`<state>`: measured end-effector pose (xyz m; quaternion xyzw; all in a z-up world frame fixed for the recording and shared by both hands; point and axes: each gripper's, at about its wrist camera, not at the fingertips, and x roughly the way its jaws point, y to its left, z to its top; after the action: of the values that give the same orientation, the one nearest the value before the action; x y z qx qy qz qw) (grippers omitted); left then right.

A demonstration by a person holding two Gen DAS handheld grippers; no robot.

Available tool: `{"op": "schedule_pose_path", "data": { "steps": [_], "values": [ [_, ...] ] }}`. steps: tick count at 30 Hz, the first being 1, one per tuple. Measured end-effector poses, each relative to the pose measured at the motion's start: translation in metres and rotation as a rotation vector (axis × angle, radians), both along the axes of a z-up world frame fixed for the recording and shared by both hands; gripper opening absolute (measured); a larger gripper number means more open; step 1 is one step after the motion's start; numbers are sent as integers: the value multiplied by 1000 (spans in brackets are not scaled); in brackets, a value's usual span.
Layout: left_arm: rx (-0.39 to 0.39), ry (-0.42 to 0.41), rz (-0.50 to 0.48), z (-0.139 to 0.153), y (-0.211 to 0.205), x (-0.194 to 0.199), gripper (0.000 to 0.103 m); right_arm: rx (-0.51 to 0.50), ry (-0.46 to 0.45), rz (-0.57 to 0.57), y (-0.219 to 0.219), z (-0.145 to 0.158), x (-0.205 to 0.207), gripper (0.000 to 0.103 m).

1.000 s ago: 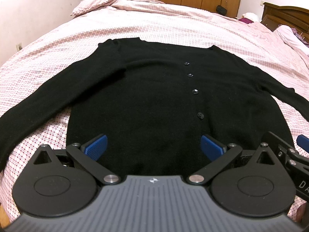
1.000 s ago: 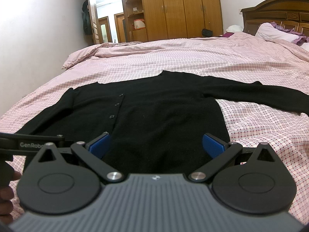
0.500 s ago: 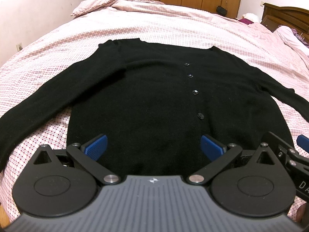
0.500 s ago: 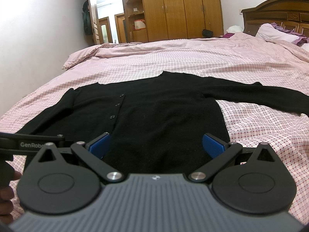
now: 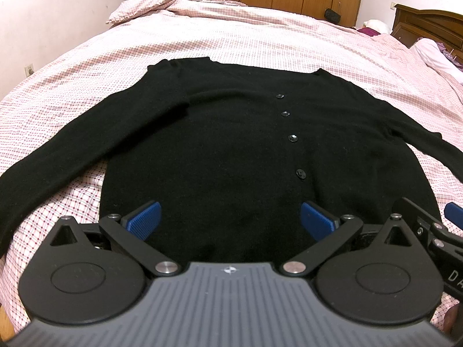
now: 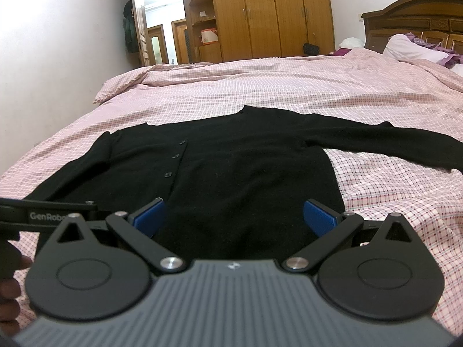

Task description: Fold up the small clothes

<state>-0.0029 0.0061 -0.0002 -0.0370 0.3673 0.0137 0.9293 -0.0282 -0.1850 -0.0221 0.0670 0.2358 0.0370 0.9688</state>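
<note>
While the big bed (image 5: 260, 46) with its pink checked cover fills the room, the black cardigan (image 5: 231, 144) lies flat on top of it, right in front of both claws. Its bottom edge is the part closest to them, and its neck points away toward the far side of the bed, so its body runs straight ahead from the claws. One long sleeve (image 5: 58, 156) stretches out to the left, and the other sleeve (image 6: 390, 144) stretches out to the right. The left gripper (image 5: 230, 219) sits over the left half of the bottom edge, so it looks nearer to the left sleeve. The right gripper (image 6: 234, 217) sits over the right half, nearer to the right sleeve. Both claws are spread wide with nothing between their blue pads (image 5: 144, 219). The cardigan looks soft, smooth and dark, with hardly any wrinkles. A row of small black buttons (image 5: 292, 138) runs up its middle.
</note>
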Motion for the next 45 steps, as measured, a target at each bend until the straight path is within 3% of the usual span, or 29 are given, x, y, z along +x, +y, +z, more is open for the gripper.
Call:
{"op": "schedule_pose_path", "data": {
  "steps": [9,15,28,37,45],
  "values": [
    [3,-2,0,2,4,7,103,35,-4,2,-12,3,6,103],
    [11,-4,-19,8,5,25,103,105,-16,-61,-47,15,18,103],
    [43,-8,-66,19,-15,81,103,137,-31,-373,-187,23,43,103],
    [21,54,-58,-1,-34,116,103,145,-2,-619,-301,-2,54,103],
    [38,114,-48,-24,-47,132,103,182,16,-687,-368,-28,68,100]
  ]
}}
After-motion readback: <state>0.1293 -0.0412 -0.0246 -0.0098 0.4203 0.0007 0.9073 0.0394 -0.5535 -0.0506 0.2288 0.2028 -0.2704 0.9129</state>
